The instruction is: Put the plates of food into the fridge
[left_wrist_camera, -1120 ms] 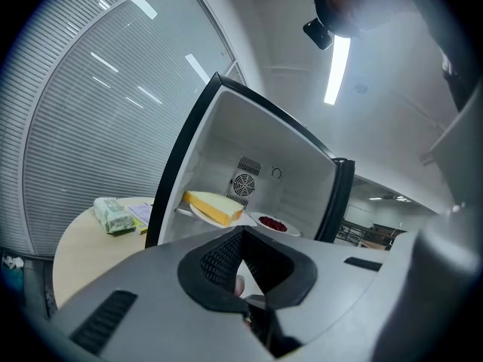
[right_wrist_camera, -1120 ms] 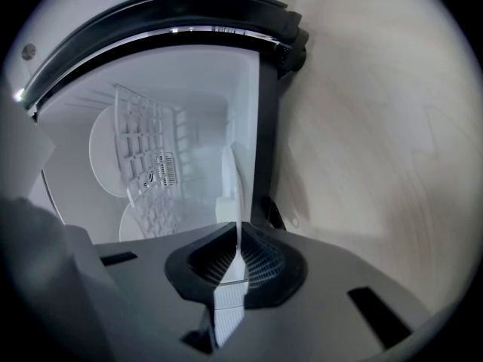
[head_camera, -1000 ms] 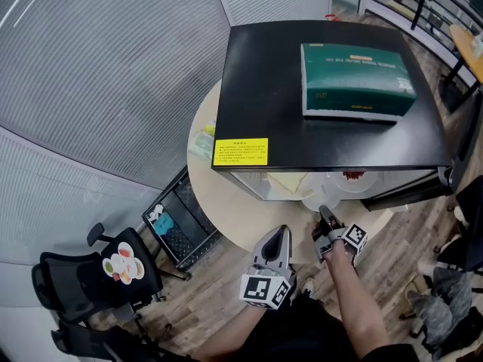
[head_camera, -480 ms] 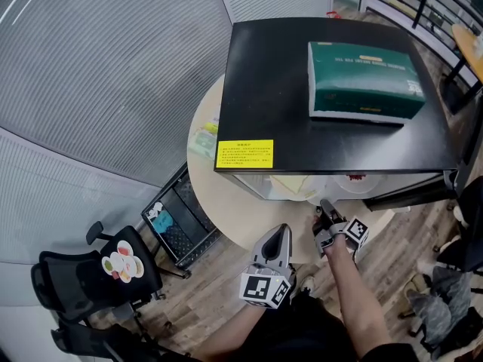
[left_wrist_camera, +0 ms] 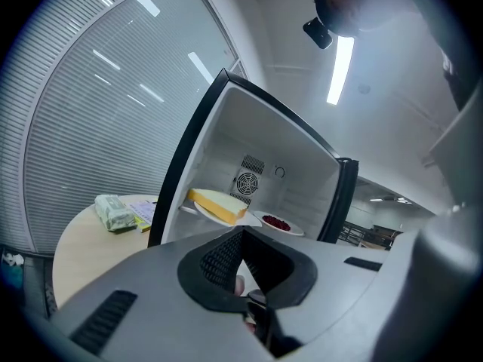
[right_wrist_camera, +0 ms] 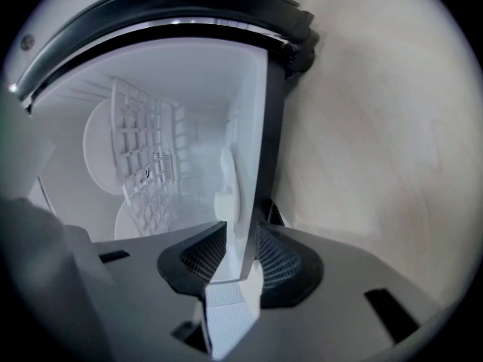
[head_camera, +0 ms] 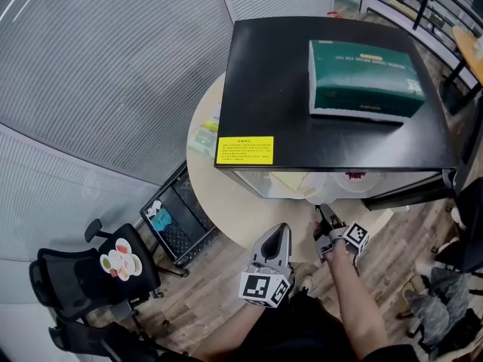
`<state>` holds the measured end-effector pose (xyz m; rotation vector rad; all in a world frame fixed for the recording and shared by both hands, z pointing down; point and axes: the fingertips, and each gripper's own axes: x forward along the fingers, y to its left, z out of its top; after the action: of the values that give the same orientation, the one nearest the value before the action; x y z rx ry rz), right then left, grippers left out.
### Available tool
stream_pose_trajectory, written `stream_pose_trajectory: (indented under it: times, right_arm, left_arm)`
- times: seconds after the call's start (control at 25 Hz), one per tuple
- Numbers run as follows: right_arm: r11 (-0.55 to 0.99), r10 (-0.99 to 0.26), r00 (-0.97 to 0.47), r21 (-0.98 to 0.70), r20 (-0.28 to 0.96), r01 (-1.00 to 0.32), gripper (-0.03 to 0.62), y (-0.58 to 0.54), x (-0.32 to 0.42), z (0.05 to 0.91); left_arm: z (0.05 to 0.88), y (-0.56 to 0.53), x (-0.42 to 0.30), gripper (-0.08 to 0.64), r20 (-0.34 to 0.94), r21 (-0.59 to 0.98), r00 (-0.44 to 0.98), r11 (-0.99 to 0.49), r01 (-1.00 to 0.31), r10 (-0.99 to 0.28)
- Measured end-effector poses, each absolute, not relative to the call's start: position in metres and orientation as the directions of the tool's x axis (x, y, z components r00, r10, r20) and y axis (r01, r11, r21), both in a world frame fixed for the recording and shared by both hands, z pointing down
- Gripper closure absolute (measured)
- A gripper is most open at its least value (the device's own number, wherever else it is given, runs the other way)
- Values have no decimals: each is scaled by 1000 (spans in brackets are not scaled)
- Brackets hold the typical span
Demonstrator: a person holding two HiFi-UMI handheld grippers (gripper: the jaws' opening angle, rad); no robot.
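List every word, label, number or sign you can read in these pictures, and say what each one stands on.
No text here is legible enough to quote.
Yellow sticker on the black fridge: lines of black print, too small to read.
Green box on top of the fridge: pale print along its lid, too small to read.
Square markers: black-and-white patterns only, no words.

The black fridge [head_camera: 272, 81] stands open; inside sit a yellow-slab plate [left_wrist_camera: 219, 206] (a thick wedge) and, just beside it, a red-food plate [left_wrist_camera: 279, 223].
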<state>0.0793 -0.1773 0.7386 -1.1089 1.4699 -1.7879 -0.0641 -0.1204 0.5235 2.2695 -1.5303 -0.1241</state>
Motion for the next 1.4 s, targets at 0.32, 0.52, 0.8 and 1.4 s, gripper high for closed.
stream_pose_trajectory:
  times: [0.32,0.52,0.8,1.4]
  right_arm:
    - [-11,-803,-491,-832,338,-555,562,-123,97,677]
    - [155,-865,-403,-605,299,-781,581,-97,125,599]
    - [323,-918,-385,-378,99,-868,583,-44,136,471]
    - [386,-918,-398,-258,-6,-886,584,42,149,401]
  left_arm:
    - [508,-105,-57,555,138,344,391,-326,-881,-910]
    - [490,-86,-55,555,123,314,380,-327,-891,-917]
    - [439,-37,-39,555,42,285,361,-335,-898,-932]
    - [403,52,-7,557,3,230,334,-324,-918,-943]
